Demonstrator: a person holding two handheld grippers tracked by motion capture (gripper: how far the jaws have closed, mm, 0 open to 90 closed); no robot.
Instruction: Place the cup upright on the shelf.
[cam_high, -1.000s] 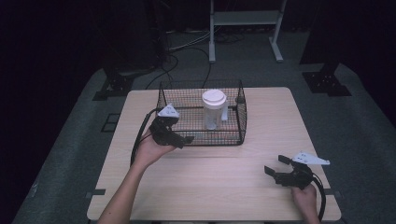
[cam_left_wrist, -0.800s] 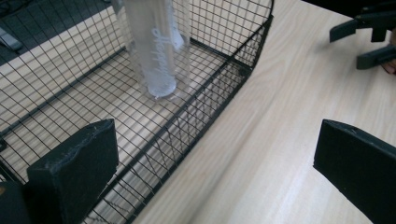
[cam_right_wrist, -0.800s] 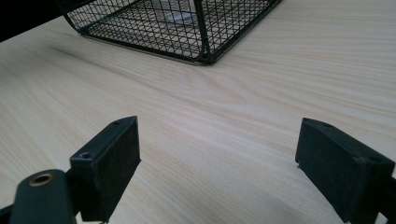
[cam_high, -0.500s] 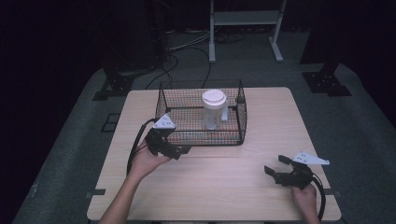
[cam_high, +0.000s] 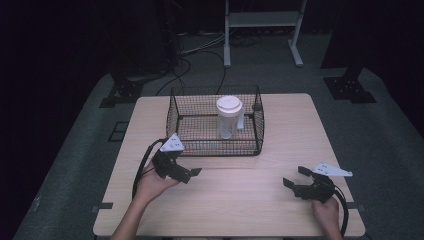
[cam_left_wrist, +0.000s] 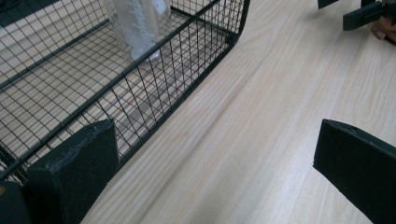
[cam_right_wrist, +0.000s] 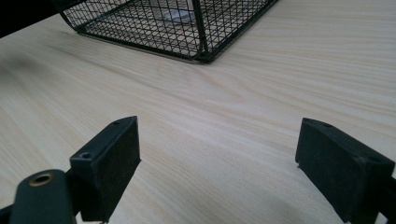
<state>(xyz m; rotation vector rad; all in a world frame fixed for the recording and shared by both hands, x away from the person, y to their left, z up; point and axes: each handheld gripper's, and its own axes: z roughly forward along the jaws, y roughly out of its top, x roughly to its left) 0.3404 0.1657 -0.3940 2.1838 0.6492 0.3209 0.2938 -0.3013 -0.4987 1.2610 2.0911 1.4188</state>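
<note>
Both empty, jaws wide: left gripper (cam_high: 191, 173) just near of wire basket (cam_high: 216, 148), right gripper (cam_high: 296, 177) near-right. Lidded cup (cam_high: 229, 117) upright inside basket. Risk: left jaw snagging mesh, shifting basket, tipping cup.

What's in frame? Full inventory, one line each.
table: 1, light wood, centre
basket: 1, black wire, far middle of table
cup: 1, clear with white lid, upright inside basket
stand: 1, white frame, on floor behind table
cables: several, dark, on floor behind table
left gripper: 1, black, open, just in front of basket's left corner
right gripper: 1, black, open, near right of table
hands: 2, one on each gripper
</note>
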